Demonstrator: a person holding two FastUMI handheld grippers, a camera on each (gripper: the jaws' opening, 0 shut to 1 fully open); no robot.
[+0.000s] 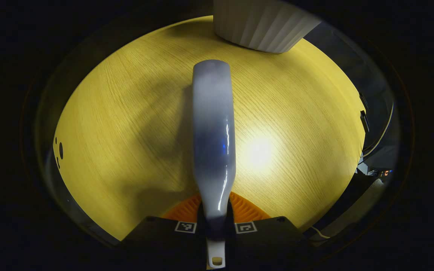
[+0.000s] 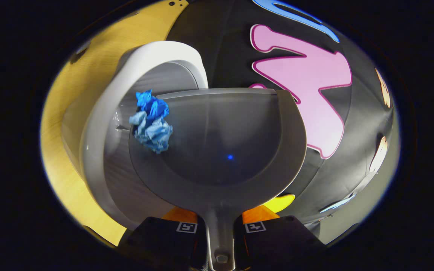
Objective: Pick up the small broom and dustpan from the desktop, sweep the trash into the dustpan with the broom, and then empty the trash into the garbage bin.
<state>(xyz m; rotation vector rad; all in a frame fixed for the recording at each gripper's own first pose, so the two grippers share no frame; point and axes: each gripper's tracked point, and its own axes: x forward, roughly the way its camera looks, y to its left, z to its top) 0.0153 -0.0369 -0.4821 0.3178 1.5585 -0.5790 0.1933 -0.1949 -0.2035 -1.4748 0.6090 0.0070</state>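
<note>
Left hand-held gripper (image 1: pixel 215 226) clamped on broom (image 1: pixel 213 135) handle, over worktop (image 1: pixel 126 131). Right hand-held gripper (image 2: pixel 220 227) clamped on dustpan (image 2: pixel 220 150) handle; blue trash (image 2: pixel 151 120) at pan's lip over garbage bin (image 2: pixel 100 143).

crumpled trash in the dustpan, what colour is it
Blue, the crumpled paper wad, clearest in the right gripper view.

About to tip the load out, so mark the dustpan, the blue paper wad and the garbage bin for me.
dustpan (image 2: pixel 224 150): right gripper view, middle of its scoop floor.
blue paper wad (image 2: pixel 151 122): right gripper view, centre of the crumple at the pan's left edge.
garbage bin (image 2: pixel 100 124): right gripper view, its pale rim.
</note>
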